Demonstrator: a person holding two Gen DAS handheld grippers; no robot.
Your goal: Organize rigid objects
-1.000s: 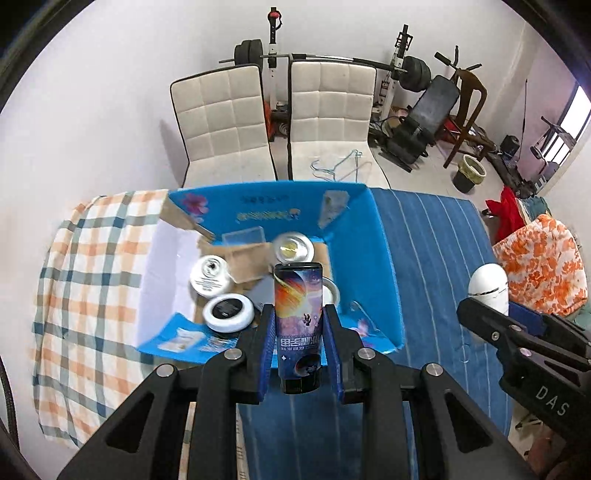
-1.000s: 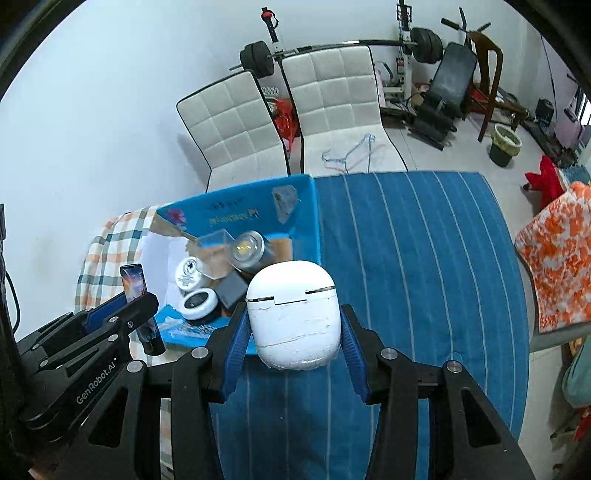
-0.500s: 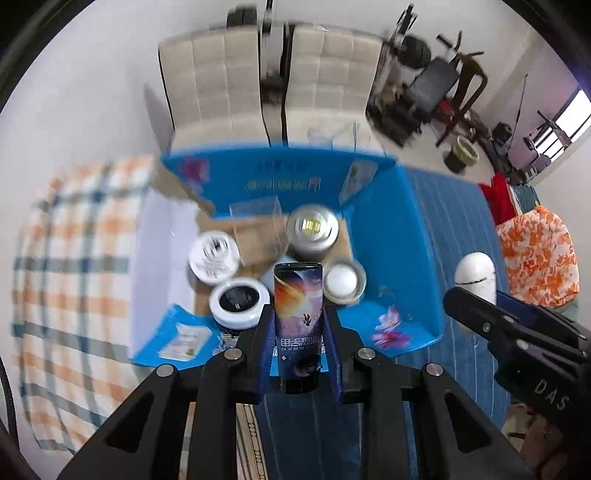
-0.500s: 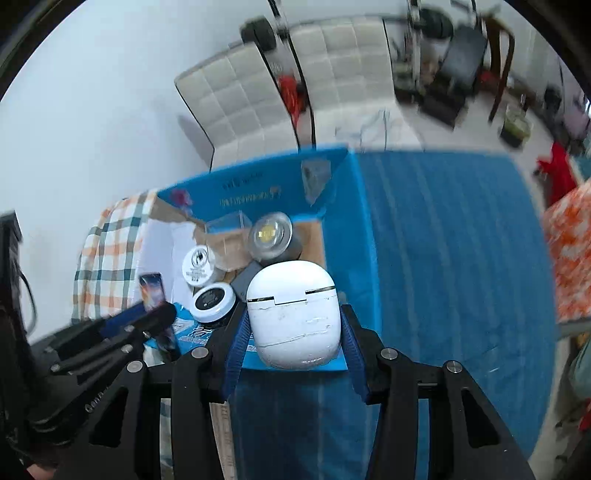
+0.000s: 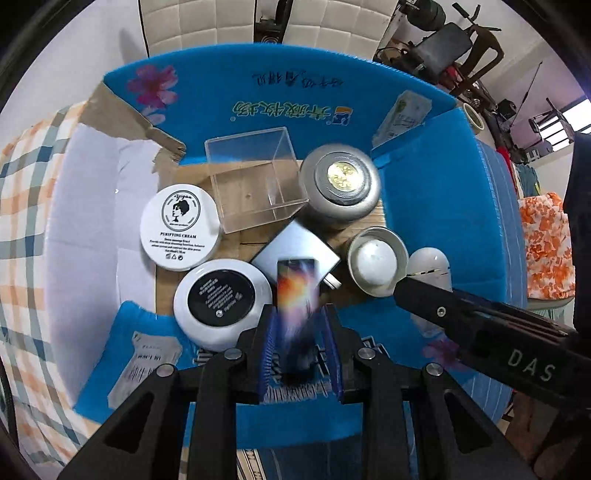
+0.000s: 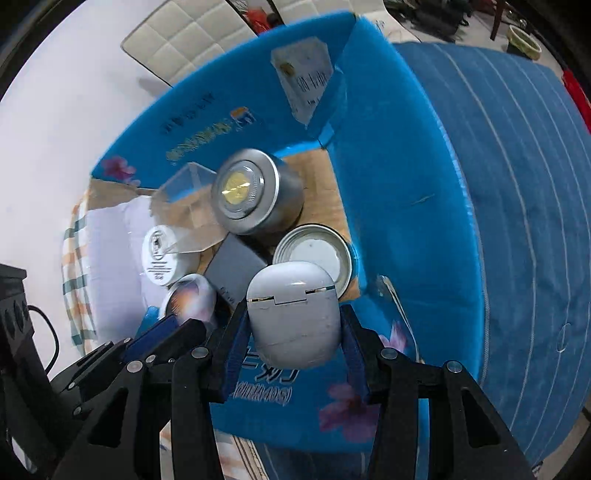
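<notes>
Placement step under way: left hand-held gripper (image 5: 299, 347) grasps the printed tube (image 5: 297, 295) and right hand-held gripper (image 6: 291, 354) grasps the white case (image 6: 293, 314), both above the blue box (image 5: 443, 206). Release needs free floor; jars (image 5: 179, 227) and silver tin (image 5: 340, 182) crowd it

The galaxy-print tube (image 5: 296, 295) is smeared by blur, its lettering unreadable. The grey flat box (image 5: 295, 245) lies half hidden behind it. The chairs (image 5: 192, 22) are cut off at the top edge.
</notes>
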